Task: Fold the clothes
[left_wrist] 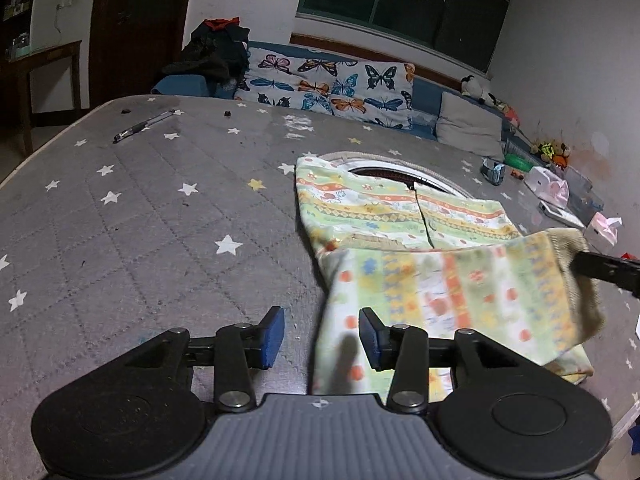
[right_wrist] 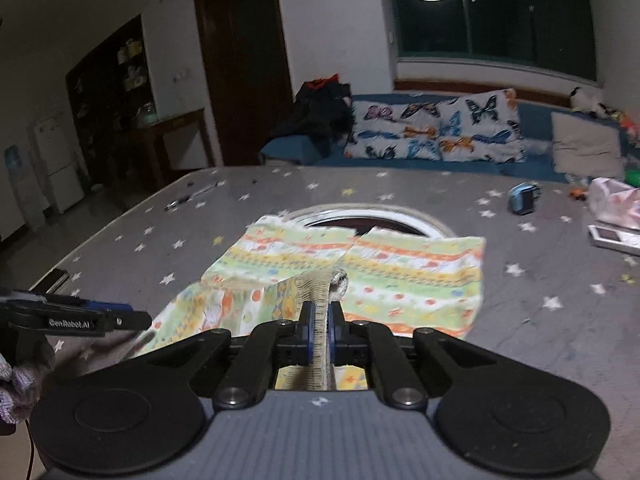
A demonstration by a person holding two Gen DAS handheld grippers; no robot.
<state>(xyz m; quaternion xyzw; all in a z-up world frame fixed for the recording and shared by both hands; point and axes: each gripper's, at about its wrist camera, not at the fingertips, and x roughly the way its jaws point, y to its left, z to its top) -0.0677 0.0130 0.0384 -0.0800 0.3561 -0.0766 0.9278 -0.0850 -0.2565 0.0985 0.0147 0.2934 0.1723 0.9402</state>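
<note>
Right gripper [right_wrist: 319, 334], jaws clamped on the ribbed cuff [right_wrist: 320, 286] of the patterned garment [right_wrist: 400, 276] lying on the star-print table [right_wrist: 540, 276]. Left gripper [left_wrist: 322, 336], jaws apart and empty, sits beside the garment's left edge; the lifted sleeve runs across toward it.

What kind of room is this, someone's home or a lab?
Most likely a lived-in room at home. A butterfly-print pillow and soft toys sit on a blue couch behind the star-patterned table cover, and a child's patterned garment is being folded.
</note>
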